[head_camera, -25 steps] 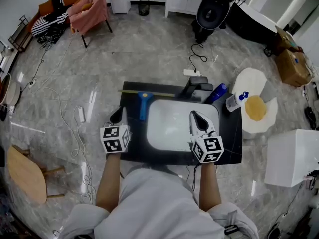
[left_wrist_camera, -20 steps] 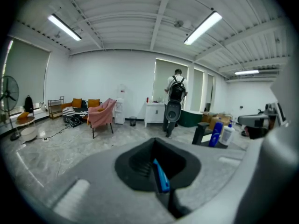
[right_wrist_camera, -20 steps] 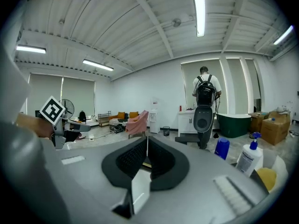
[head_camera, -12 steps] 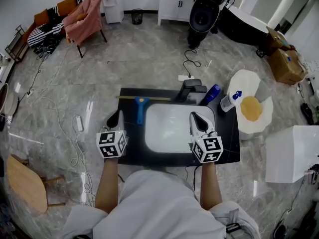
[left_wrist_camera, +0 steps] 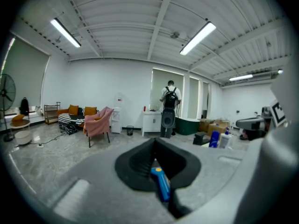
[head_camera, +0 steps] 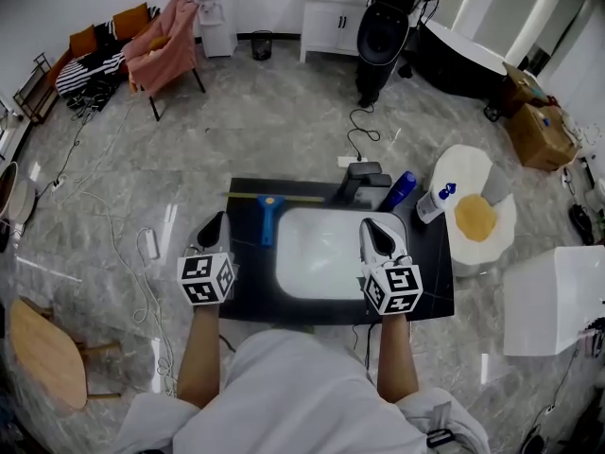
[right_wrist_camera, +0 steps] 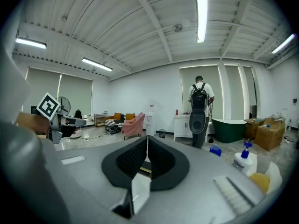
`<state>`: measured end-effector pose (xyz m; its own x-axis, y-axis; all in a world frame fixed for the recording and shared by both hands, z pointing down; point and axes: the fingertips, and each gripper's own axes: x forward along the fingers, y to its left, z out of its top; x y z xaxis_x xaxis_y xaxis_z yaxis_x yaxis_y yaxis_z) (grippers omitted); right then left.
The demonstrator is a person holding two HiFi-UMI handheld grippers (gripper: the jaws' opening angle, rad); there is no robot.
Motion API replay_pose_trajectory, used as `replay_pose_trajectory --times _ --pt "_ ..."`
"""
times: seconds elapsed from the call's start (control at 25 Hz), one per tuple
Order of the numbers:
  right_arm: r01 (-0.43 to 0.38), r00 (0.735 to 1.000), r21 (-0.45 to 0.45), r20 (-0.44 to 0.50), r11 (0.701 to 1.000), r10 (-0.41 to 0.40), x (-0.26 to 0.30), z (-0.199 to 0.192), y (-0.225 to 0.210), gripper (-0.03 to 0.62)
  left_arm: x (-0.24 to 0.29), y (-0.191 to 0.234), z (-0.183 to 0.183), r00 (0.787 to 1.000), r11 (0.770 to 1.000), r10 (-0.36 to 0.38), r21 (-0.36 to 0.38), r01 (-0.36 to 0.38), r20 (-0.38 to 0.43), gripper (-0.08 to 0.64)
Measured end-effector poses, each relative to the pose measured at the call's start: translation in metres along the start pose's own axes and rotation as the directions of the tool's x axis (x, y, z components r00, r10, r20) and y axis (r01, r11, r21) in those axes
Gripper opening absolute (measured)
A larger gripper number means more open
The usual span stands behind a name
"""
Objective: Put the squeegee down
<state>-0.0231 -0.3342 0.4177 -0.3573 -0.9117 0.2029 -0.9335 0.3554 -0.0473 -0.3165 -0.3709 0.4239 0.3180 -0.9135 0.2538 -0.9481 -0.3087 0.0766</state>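
The squeegee (head_camera: 269, 218), with a blue handle and a thin yellow blade, lies flat on the black counter (head_camera: 430, 272) left of the white sink basin (head_camera: 321, 253). My left gripper (head_camera: 214, 225) hovers left of it, apart from it, with its jaws shut and empty. In the left gripper view the blue squeegee handle (left_wrist_camera: 162, 183) shows below the closed left gripper (left_wrist_camera: 154, 143). My right gripper (head_camera: 374, 232) hangs over the basin's right rim. In the right gripper view the right gripper (right_wrist_camera: 147, 149) has its pads together with nothing in them.
A black faucet (head_camera: 359, 176), a blue bottle (head_camera: 402, 189) and a white spray bottle (head_camera: 435, 200) stand at the counter's back right. A white round stand (head_camera: 475, 218) and a white box (head_camera: 553, 301) sit to the right. Cables (head_camera: 151, 253) trail on the floor.
Both grippers have lifted a little, the left one more, and it has drawn slightly away from the squeegee. The squeegee lies still on the counter.
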Motion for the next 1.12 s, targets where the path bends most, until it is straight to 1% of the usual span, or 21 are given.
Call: replay_pose_trajectory --times 0.24,0.52,0.68,0.88,1.12 --pt "0.003 1.0 -0.003 0.008 1.0 -0.003 0.0 0.005 0.001 0.009 -0.003 0.003 0.009 1.0 1.0 -0.003 0.01 0.002 0.023 -0.002" --pt "0.026 1.0 0.003 0.012 1.0 -0.026 -0.006 0.007 -0.004 0.009 -0.004 0.002 0.012 0.999 1.0 -0.014 0.011 0.014 0.029 -0.002" --pt "0.025 1.0 0.001 0.018 1.0 -0.025 -0.004 0.008 -0.004 0.009 -0.003 0.004 0.016 0.999 1.0 -0.012 0.011 0.012 0.042 -0.002" --pt "0.022 1.0 -0.006 0.021 1.0 -0.022 -0.005 0.011 -0.003 0.009 -0.009 0.002 0.018 0.999 0.999 -0.015 0.037 0.013 0.048 -0.002" --pt "0.019 0.999 -0.011 0.031 1.0 -0.019 -0.006 0.012 -0.007 0.009 -0.009 0.002 0.02 0.998 0.999 -0.014 0.042 0.012 0.058 -0.002"
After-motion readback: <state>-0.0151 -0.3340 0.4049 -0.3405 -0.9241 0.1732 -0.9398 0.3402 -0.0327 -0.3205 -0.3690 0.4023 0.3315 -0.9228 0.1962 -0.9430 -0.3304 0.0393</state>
